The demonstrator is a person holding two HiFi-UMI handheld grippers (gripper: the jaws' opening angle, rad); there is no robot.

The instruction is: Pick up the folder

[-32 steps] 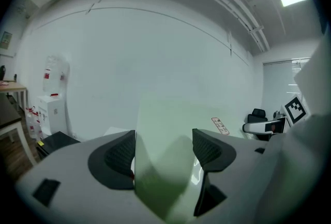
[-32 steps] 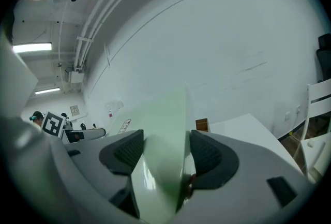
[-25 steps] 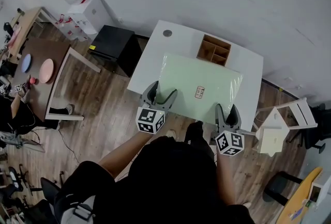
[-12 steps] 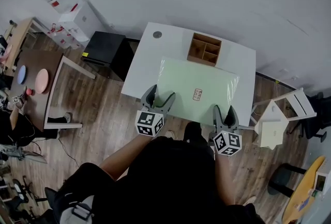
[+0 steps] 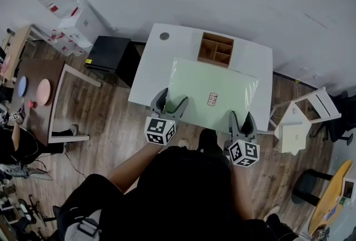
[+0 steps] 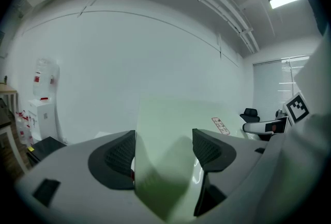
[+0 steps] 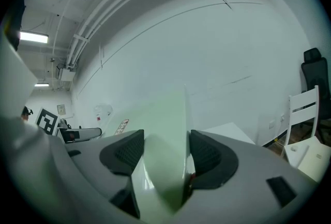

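A large pale green folder point(image 5: 214, 92) with a small label hangs over the white table point(image 5: 149, 70), held by its two near corners. My left gripper point(image 5: 169, 103) is shut on the near left corner and my right gripper point(image 5: 242, 122) on the near right corner. In the left gripper view the folder point(image 6: 170, 124) runs up between the dark pads of the left gripper point(image 6: 163, 154), bent at the grip. In the right gripper view the folder point(image 7: 164, 117) stands on edge between the pads of the right gripper point(image 7: 165, 154).
A wooden divided box point(image 5: 216, 49) sits at the table's far edge, just beyond the folder. A black cabinet point(image 5: 110, 54) stands left of the table and a white chair point(image 5: 297, 123) to its right. A brown table point(image 5: 36, 92) with plates is at far left.
Both grippers keep their hold on the folder's near corners. The table and room have shifted slightly in the head view; the folder stays between the grippers.
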